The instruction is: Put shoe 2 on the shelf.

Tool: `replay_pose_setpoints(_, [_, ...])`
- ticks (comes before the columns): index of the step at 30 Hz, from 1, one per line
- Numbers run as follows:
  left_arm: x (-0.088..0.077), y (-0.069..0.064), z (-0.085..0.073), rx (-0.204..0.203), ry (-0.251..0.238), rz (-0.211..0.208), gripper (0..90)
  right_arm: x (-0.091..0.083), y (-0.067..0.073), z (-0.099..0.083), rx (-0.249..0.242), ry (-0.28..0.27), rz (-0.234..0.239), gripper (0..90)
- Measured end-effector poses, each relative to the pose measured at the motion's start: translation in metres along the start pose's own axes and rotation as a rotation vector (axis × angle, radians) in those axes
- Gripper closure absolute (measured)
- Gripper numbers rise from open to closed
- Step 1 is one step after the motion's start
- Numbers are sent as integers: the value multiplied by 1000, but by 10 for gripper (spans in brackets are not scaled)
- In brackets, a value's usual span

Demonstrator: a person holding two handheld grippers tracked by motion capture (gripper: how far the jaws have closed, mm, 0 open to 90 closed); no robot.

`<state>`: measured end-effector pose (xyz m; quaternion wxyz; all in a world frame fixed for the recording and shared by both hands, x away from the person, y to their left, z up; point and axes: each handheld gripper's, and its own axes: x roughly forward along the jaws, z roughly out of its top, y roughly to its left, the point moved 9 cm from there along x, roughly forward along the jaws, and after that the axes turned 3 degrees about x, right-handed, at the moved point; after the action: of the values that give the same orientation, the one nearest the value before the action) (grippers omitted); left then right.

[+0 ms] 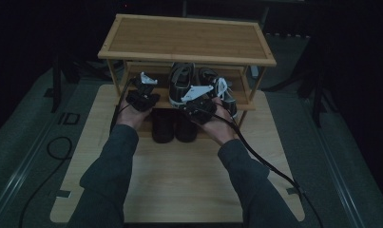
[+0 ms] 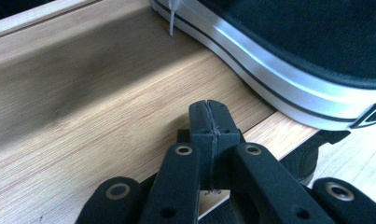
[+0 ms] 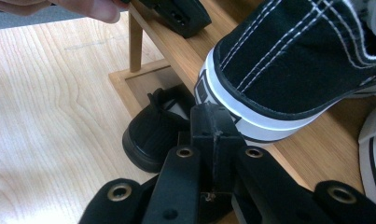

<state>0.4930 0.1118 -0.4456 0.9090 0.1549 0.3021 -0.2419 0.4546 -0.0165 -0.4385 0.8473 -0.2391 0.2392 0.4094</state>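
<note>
At the rack's (image 1: pixel 186 57) middle shelf I hold both grippers with jaws pressed together, gripping nothing. My right gripper (image 3: pixel 213 122) sits just at the heel of the black sneaker (image 3: pixel 307 60), which rests at the shelf's front edge; my left gripper (image 2: pixel 209 116) hovers over bare shelf beside it. A shove with jaws together could tip the sneaker off the edge — onto the black shoes (image 1: pixel 172 126) below on the bench (image 1: pixel 189 180) — or skid it into its neighbour.
</note>
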Motion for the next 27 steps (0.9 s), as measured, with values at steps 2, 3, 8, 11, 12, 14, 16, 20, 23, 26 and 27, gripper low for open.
replay_pose_setpoints(2, [0,0,0,1,0,2,900,-2,-1,-2,2,10,11,900])
replay_pose_setpoints(3, [0,0,0,1,-2,-4,900,-3,-1,-3,0,13,16,900])
replay_pose_setpoints(8, [0,2,0,4,1,-18,900,-18,1,-3,-35,25,45,900])
replay_pose_setpoints(11, [0,2,0,5,4,-23,900,-27,2,-5,-53,28,54,897])
replay_pose_setpoints(12, [0,2,0,6,4,-25,900,-31,3,-6,-57,24,64,896])
replay_pose_setpoints(14, [0,3,0,0,4,-34,900,-34,2,-9,-53,26,76,892])
replay_pose_setpoints(16, [0,3,0,3,7,-39,900,-38,0,-16,-48,45,88,890])
replay_pose_setpoints(20, [0,3,1,12,12,-37,900,-45,-3,-25,-41,55,107,887])
replay_pose_setpoints(23, [0,3,1,16,12,-35,900,-52,-6,-31,-39,59,118,882])
replay_pose_setpoints(26, [0,3,1,13,12,-39,900,-58,-10,-39,-36,68,130,881])
replay_pose_setpoints(27, [0,3,1,13,13,-39,900,-60,-11,-41,-36,71,136,878])
